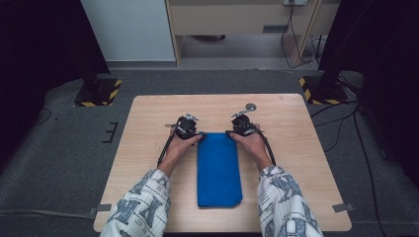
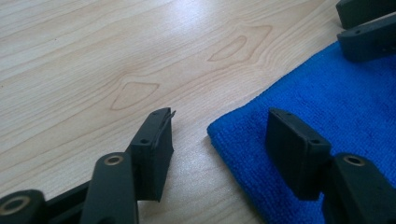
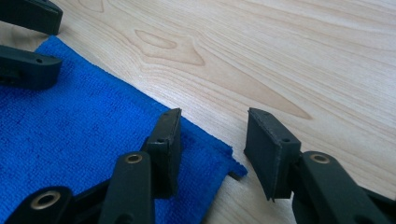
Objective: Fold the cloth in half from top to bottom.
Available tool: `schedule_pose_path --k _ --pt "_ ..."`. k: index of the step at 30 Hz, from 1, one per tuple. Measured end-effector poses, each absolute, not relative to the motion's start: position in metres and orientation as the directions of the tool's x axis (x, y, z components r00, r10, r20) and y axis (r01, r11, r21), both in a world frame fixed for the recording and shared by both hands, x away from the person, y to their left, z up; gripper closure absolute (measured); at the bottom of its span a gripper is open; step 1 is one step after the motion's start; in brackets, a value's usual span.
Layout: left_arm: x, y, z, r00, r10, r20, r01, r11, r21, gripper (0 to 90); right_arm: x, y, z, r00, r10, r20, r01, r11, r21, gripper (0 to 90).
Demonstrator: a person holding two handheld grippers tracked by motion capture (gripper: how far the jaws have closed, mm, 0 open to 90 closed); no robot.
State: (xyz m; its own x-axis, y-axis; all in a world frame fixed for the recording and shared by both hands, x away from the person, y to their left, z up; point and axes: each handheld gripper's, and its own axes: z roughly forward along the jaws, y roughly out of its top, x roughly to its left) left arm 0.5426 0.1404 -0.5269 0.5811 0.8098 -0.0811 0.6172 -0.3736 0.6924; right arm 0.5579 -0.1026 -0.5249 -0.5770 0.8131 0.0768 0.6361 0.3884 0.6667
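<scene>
High view: soft, light folded cloth (image 1: 219, 168); both grippers (image 1: 187, 129) (image 1: 243, 124) straddle far corners, jaws part-open, gripping nothing; pinch corners.

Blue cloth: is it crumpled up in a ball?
No, the blue cloth lies flat, a neat rectangle on the table.

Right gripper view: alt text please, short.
The right gripper has its black fingers open astride the corner of a folded blue cloth on a light wooden table. The left gripper sits at the cloth's other far corner.
</scene>
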Motion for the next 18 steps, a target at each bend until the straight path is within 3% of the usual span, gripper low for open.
schedule_pose_path --k 3,11,18 --pt "0.541 0.138 -0.527 0.591 0.803 -0.079 0.612 -0.383 0.691 48.4 0.554 -0.099 -0.526 -0.597 0.798 0.084 0.623 0.395 0.675 59.8" --pt "0.534 0.129 -0.525 0.629 0.772 -0.094 0.607 -0.411 0.679 70.2 0.545 -0.102 -0.524 -0.624 0.773 0.116 0.629 0.408 0.662 82.5" --pt "0.532 0.128 -0.521 0.617 0.776 -0.135 0.631 -0.384 0.674 83.7 0.542 -0.105 -0.521 -0.626 0.767 0.145 0.627 0.383 0.678 86.0"
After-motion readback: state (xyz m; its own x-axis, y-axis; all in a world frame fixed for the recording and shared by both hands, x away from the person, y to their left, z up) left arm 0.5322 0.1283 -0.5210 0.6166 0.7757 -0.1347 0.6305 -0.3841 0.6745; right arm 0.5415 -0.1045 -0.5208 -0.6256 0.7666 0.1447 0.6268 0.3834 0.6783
